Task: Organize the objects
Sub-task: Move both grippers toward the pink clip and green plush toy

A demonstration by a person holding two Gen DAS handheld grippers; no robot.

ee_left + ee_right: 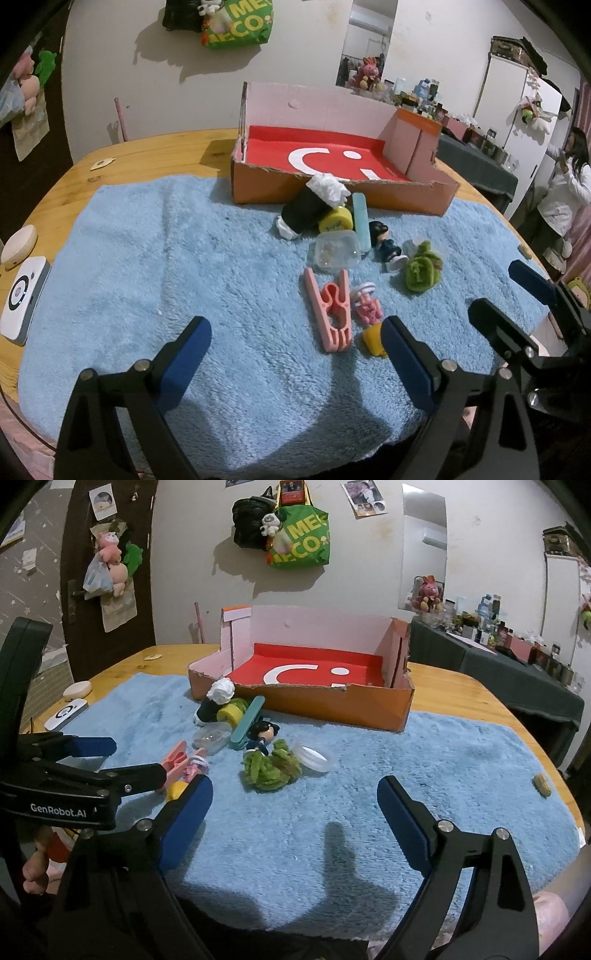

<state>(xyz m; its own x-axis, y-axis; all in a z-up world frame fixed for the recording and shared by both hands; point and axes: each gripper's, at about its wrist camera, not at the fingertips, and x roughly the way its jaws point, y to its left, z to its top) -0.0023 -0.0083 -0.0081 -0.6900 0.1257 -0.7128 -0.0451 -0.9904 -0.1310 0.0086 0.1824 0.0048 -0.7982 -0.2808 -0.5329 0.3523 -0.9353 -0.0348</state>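
A heap of small items lies on a blue towel (166,266) before an orange cardboard box (343,192) with a red floor. The heap holds a pink clip (332,310), a pink toy (367,306), a yellow piece (373,339), a green plush (421,271), a dark-haired figurine (384,240), a clear container (338,251), a teal bar (361,225), a yellow roll (336,221) and a black-and-white doll (310,206). My left gripper (295,328) hangs open just short of the clip. My right gripper (295,786) is open over bare towel, right of the green plush (269,771).
A clear lid (314,757) lies beside the plush. A white device (22,299) and a round pale gadget (20,245) sit on the wooden table (147,151) at the left. A peanut-shaped thing (542,784) rests near the right edge. A person (565,192) stands far right.
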